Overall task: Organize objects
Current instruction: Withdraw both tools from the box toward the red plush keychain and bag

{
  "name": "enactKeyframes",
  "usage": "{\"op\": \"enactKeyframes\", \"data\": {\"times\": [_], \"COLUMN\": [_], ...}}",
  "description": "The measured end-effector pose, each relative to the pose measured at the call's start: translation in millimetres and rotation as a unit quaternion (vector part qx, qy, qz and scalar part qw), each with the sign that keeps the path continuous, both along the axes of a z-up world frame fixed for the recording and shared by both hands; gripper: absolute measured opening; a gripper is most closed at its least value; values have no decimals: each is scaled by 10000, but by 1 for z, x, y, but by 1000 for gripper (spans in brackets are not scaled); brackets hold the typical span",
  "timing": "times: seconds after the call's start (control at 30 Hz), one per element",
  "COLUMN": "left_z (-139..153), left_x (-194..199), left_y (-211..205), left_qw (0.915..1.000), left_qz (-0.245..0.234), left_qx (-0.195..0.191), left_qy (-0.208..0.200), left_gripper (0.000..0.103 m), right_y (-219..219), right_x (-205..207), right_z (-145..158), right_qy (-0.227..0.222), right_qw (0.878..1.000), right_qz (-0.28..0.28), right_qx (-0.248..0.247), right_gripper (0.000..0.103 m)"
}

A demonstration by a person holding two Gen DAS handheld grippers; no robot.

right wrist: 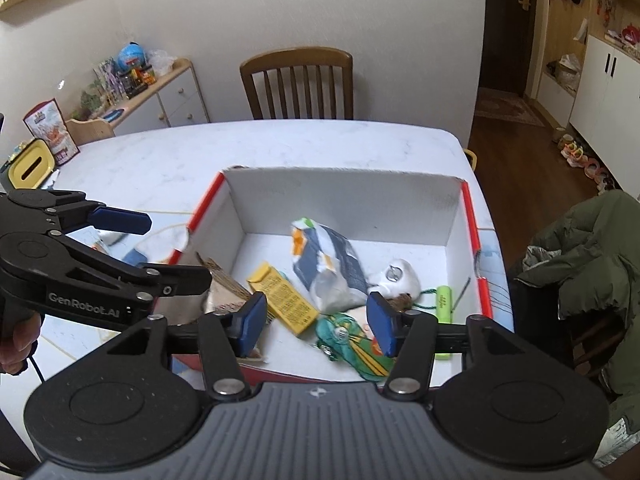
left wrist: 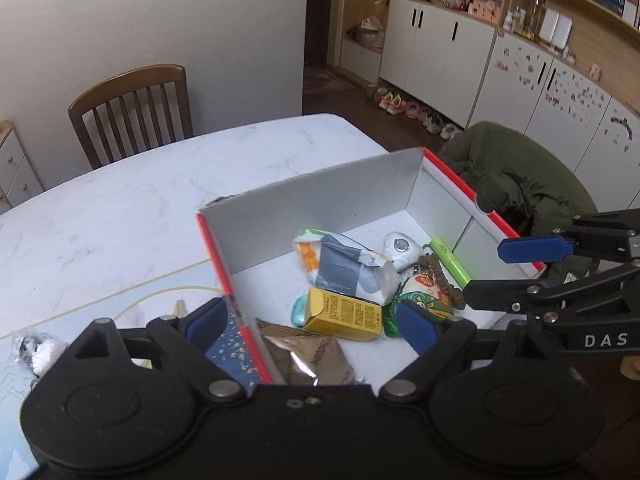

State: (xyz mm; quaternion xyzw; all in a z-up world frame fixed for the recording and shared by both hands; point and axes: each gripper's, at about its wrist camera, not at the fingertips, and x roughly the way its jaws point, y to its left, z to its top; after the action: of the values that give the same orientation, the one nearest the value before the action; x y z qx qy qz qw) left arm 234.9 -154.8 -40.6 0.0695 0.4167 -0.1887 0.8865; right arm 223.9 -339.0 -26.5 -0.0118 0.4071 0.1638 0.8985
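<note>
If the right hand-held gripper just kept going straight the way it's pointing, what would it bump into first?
Probably the white-and-grey snack bag lying in the open cardboard box. The right hand-held gripper is open and aimed down into the box, with the bag between its fingers' line. Depth is unclear, so the yellow carton might come first.

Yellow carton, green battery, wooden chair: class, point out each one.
yellow carton (left wrist: 347, 314), left wrist view, on its printed top face
green battery (left wrist: 451, 263), left wrist view, mid-length
wooden chair (right wrist: 298, 62), right wrist view, on its top rail

White open box with red rim on the desk, holding a crumpled white-grey pouch, yellow carton lying flat, green battery, white round gadget, green wrapper, brown foil packet
</note>
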Motion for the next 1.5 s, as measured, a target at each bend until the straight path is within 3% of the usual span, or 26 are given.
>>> {"op": "enactKeyframes", "data": {"times": [0.43, 0.87, 1.5], "left_z": [20, 9, -13], "left_x": [-20, -17, 15], "left_y": [69, 160, 298], "left_qw": [9986, 9970, 9897], "left_qz": [316, 713, 1412], "left_qx": [-189, -218, -141], "left_qy": [-368, -191, -195], "left_gripper": [102, 103, 103], "right_y": [59, 153, 266], "right_x": [-12, -27, -6], "right_z": [10, 7, -14], "right_qy": [-79, -62, -25], "right_qw": [9998, 9976, 9951], "right_qz": [107, 639, 983], "right_qx": [136, 253, 68], "right_gripper": [70, 83, 84]}}
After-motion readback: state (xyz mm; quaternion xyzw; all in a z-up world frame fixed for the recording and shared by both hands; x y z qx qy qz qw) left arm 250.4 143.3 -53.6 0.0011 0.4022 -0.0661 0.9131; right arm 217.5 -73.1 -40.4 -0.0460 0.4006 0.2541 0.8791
